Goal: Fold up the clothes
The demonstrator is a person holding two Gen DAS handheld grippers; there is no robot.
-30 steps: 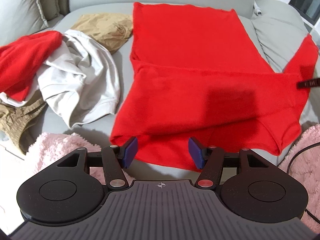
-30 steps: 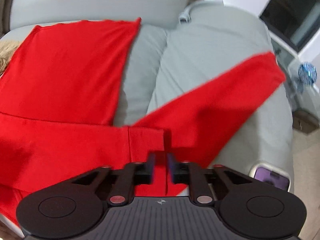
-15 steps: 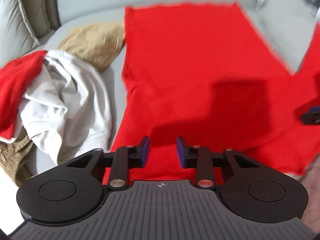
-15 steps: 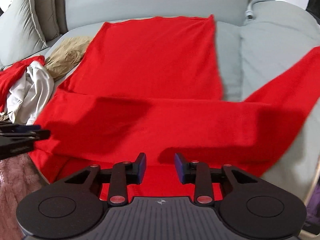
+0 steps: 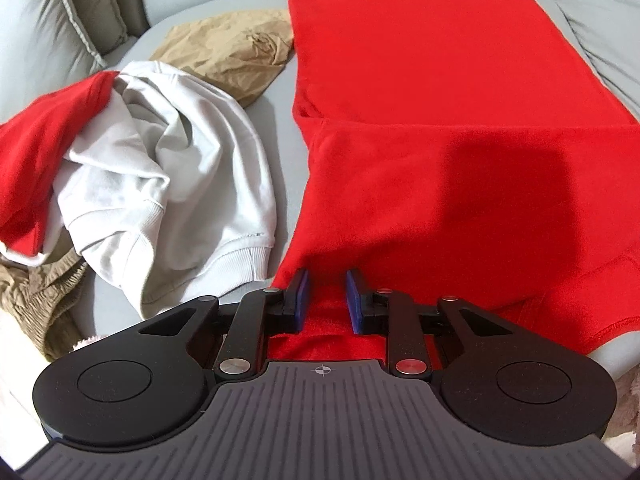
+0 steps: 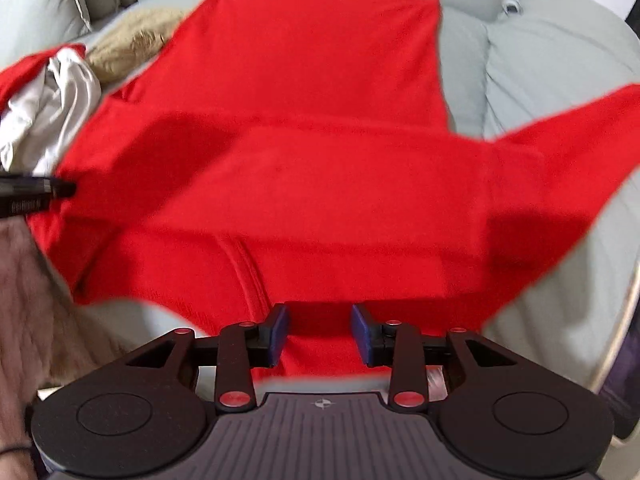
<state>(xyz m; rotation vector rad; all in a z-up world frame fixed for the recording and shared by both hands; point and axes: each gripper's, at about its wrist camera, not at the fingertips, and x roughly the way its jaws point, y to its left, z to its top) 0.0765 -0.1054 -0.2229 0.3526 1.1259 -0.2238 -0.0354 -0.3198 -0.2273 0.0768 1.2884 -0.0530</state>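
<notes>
Red top [image 5: 440, 80], nearest bit first: lay with its near edge right under both tongs, spread flat on the grey sofa [image 5: 280, 128]. Left tongs [image 5: 324, 300]: pads partway apart with red cloth filling the gap at the near-left corner. Honestly couldn't tell if actually pinching or just straddling it. Right tongs [image 6: 320, 330]: easing open, cloth between the pads just beside a curved seam but not squeezed, so basically let go.

Further out: had one sleeve folded across the chest, with the other sleeve [image 6: 560, 152] sticking out onto the next cushion. Beyond that, flat body running up toward the backrest. Off to the left, just beside it: crumpled white sweatshirt [image 5: 168, 184], tan garment [image 5: 232, 56], another red piece [image 5: 36, 152].

Could go wrong from here, imo: catching only the top layer on one side and dragging the folded sleeve out of place. Lifting with one corner loose would skew the fold. Might also snag the white sweatshirt, being that close to the left corner. Would probably leave the stray sleeve hanging out too.
</notes>
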